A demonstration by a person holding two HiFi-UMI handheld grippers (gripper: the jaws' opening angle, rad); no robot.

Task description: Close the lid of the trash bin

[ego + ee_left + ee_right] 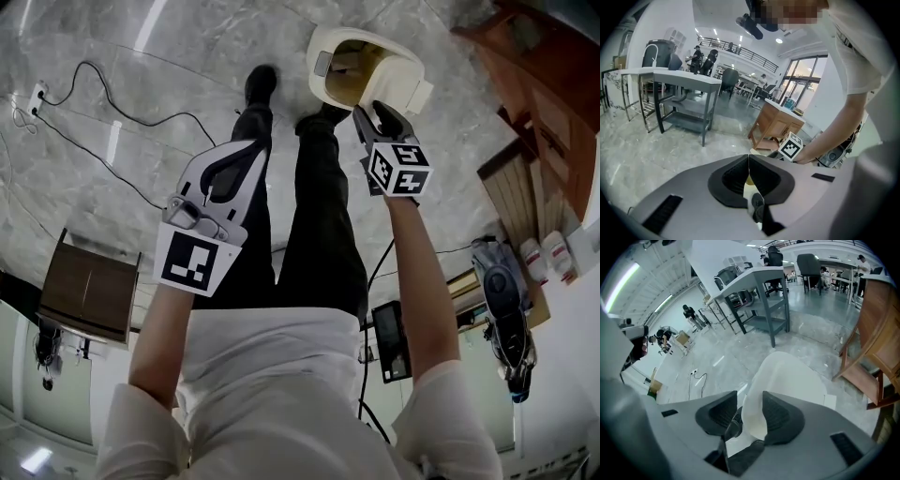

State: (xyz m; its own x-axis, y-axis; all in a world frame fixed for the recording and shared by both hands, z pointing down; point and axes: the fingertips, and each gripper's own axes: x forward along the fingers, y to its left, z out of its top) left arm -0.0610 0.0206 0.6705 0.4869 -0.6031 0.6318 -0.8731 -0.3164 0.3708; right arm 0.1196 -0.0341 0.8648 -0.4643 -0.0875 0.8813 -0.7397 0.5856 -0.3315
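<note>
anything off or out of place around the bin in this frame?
Only the cream plastic trash bin: its lid stands raised, leaving the brownish inside open. A black cable trails loose over the grey marble floor, left of the person's legs in the head view. No spill or damage shows.

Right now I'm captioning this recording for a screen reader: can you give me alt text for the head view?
Seen from above, a standing person holds the right gripper, jaws apart, at the near edge of an open cream trash bin on a marble floor. The left gripper, shut, hangs beside the left leg.
</note>
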